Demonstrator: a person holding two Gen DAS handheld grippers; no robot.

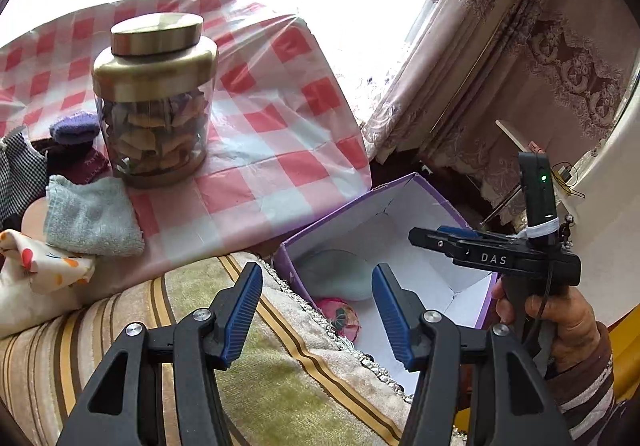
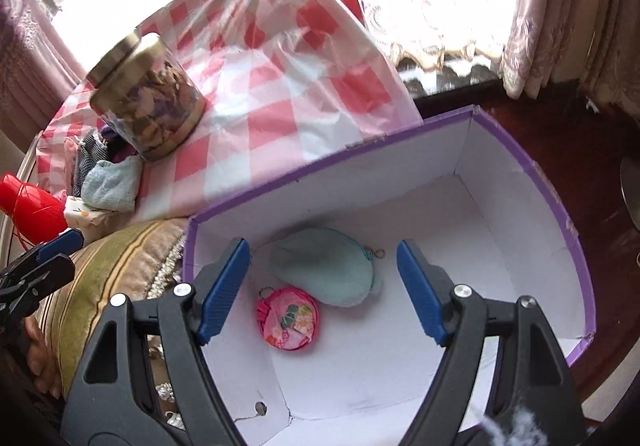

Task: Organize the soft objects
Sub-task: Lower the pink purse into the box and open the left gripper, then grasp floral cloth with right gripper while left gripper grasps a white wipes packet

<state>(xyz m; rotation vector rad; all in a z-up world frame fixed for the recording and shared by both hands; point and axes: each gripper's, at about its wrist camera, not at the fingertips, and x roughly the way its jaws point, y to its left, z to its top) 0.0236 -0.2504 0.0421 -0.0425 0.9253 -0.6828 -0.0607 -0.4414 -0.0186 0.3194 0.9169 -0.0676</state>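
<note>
A purple box (image 2: 532,166) with a white inside stands beside the checked table; it also shows in the left wrist view (image 1: 396,182). In it lie a light blue plush pouch (image 2: 328,266) and a round pink pouch (image 2: 288,318). My right gripper (image 2: 322,286) is open and empty just above them. My left gripper (image 1: 316,306) is open and empty over the striped cushion edge (image 1: 240,366), left of the box. A light blue cloth (image 1: 92,218), a purple cloth (image 1: 74,128), a dark checked cloth (image 1: 16,170) and a floral cloth (image 1: 48,266) lie piled on the table's left.
A glass jar with a gold lid (image 1: 154,98) stands on the red-and-white checked tablecloth (image 1: 260,118). Curtains (image 1: 520,46) and a bright window are behind. A red object (image 2: 28,202) is at the left edge of the right wrist view.
</note>
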